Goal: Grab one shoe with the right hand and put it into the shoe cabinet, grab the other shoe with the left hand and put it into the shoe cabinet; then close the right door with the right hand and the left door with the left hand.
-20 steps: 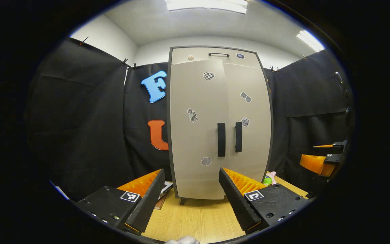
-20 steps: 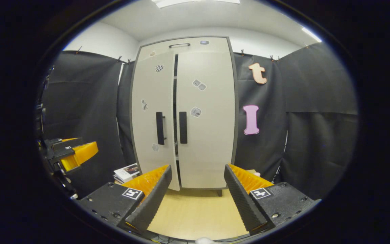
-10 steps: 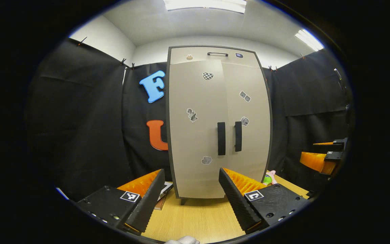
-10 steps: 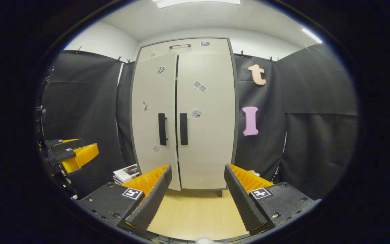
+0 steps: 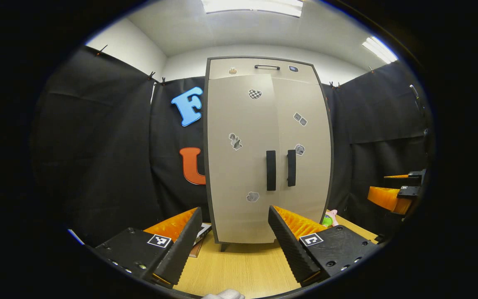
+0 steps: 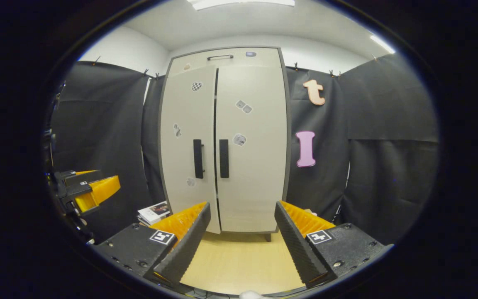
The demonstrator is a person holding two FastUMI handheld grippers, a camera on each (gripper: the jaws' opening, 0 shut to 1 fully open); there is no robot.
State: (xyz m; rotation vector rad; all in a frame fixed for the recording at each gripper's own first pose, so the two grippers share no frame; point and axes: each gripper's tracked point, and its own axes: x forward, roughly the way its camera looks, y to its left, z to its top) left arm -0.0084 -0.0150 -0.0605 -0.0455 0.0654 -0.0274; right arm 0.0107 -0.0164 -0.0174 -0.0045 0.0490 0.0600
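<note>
The beige shoe cabinet (image 5: 268, 153) (image 6: 224, 141) stands upright on the wooden table with both doors swung to. Its two dark handles (image 5: 271, 170) (image 6: 224, 158) sit side by side near the middle seam. In the right gripper view a thin dark slit remains along the seam. My left gripper (image 5: 232, 241) is open in front of the cabinet, holding nothing. My right gripper (image 6: 241, 238) is also open and holds nothing. The right gripper (image 5: 396, 193) appears at the right edge of the left gripper view; the left gripper (image 6: 87, 189) appears at the left edge of the right gripper view.
A stack of books (image 6: 154, 211) (image 5: 201, 236) lies on the table left of the cabinet. A small green and pink object (image 5: 329, 218) sits at the cabinet's right foot. Light wooden tabletop (image 5: 239, 265) (image 6: 239, 261) stretches in front of the cabinet.
In the right gripper view the left door's gap at the seam has narrowed to a thin slit. Both grippers have barely moved.
</note>
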